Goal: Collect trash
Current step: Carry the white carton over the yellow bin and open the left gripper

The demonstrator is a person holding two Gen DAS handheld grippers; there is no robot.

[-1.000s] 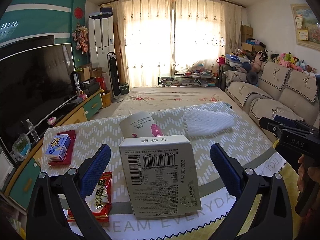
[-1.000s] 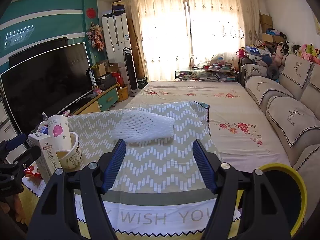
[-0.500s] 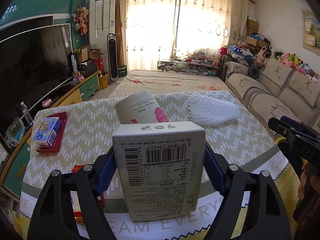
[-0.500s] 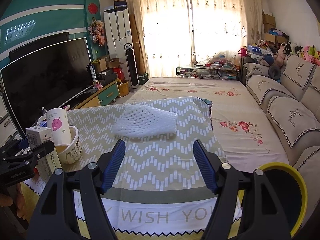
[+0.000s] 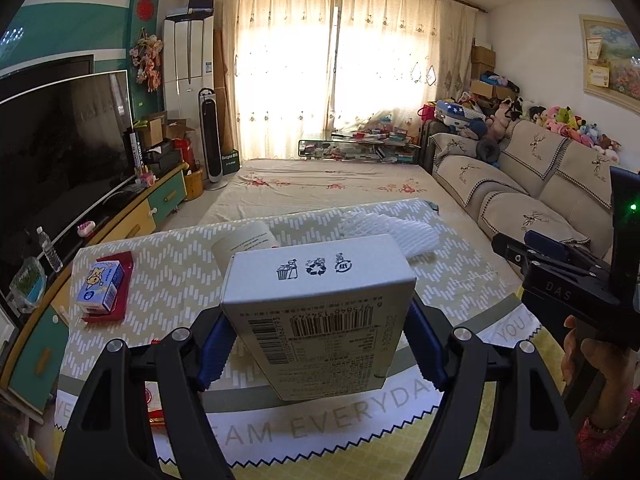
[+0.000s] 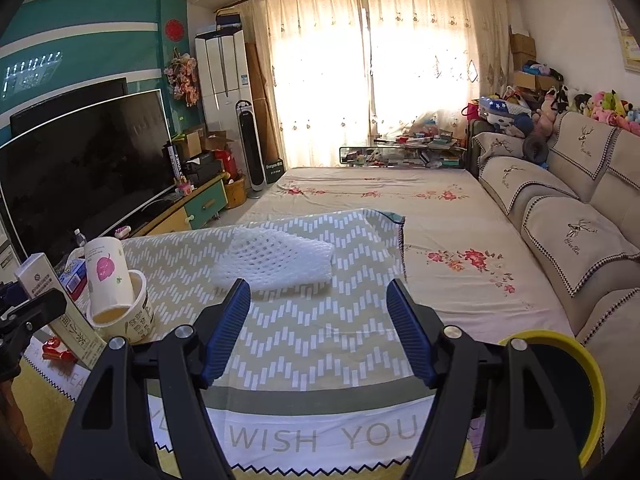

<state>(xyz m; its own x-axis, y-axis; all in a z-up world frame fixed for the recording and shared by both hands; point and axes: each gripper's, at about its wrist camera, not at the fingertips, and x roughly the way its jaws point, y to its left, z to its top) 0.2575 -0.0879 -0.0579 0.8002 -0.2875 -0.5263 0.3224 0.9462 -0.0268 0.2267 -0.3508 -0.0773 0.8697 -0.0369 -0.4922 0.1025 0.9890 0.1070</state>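
Blue-padded fingers [image 5: 216,344] of left gripper [image 5: 320,344] clenched on white carton [image 5: 320,304], pads flat against both sides, carton clear of counter [image 5: 168,280]. Right gripper [image 6: 318,332] fingers apart, nothing between, over chevron cloth near foam net [image 6: 276,266]. Best handling, by my judgement: keep carton level, squeeze steady, carry toward yellow-rimmed bin [image 6: 560,392] at counter's right. Paper cup [image 6: 108,276], blue box [image 5: 100,286] remain. Sunlit living room: curtains, television, sofa.
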